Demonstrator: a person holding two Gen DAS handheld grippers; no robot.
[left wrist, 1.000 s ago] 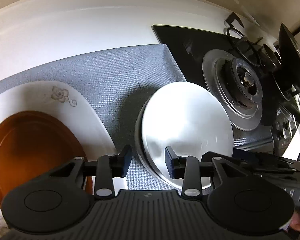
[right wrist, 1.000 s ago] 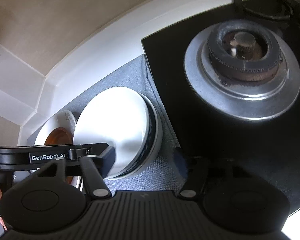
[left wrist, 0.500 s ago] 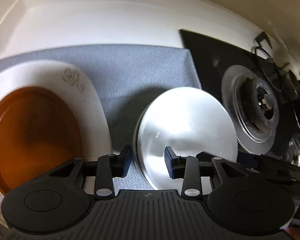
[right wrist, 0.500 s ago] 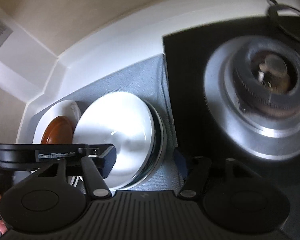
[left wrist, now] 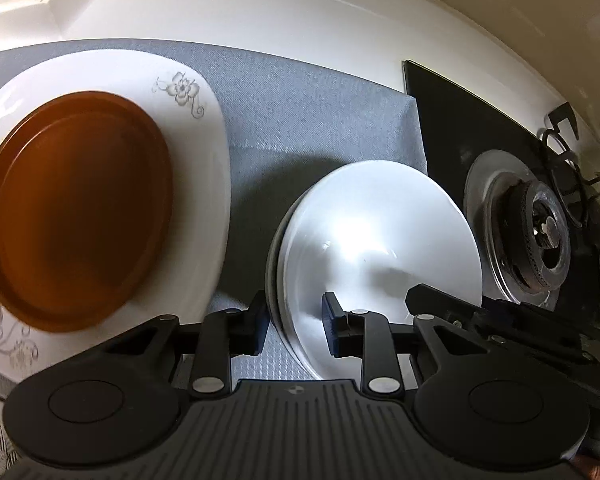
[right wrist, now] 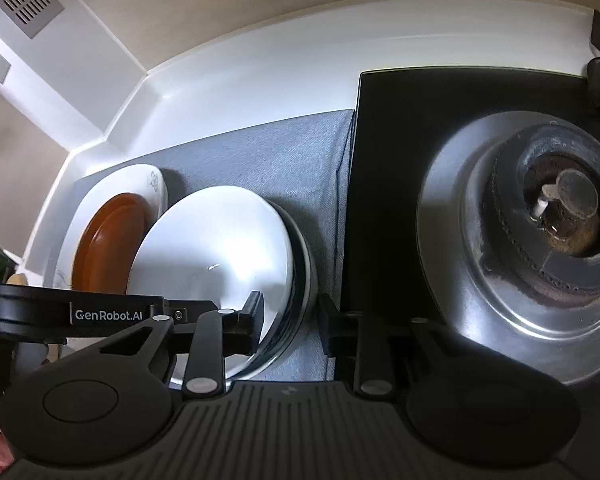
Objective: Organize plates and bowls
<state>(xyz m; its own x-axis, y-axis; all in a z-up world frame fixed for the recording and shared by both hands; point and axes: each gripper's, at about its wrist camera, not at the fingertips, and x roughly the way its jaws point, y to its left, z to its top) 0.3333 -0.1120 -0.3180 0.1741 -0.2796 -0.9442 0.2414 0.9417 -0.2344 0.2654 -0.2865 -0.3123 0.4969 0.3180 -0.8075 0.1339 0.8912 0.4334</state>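
Note:
A stack of white bowls (left wrist: pixel 380 248) stands on a grey mat (left wrist: pixel 308 112); it also shows in the right wrist view (right wrist: pixel 212 248). My left gripper (left wrist: pixel 294 328) is open, its jaws astride the stack's near left rim. My right gripper (right wrist: pixel 290 322) is open, its jaws astride the stack's right rim, where a dark band shows under the top bowl. A brown plate (left wrist: pixel 76 208) lies on a large white flowered plate (left wrist: pixel 204 184) to the left; both show in the right wrist view, brown plate (right wrist: pixel 108 240).
A black glass hob (right wrist: pixel 388 160) with a steel gas burner (right wrist: pixel 556 216) borders the mat on the right; the burner also shows in the left wrist view (left wrist: pixel 536 232). A white counter upstand (left wrist: pixel 260 12) runs behind the mat. Pan supports (left wrist: pixel 564 132) lie far right.
Both cameras have swung so the plates and bowls sit further right and closer. Both grippers remain open at the bowl stack's rim.

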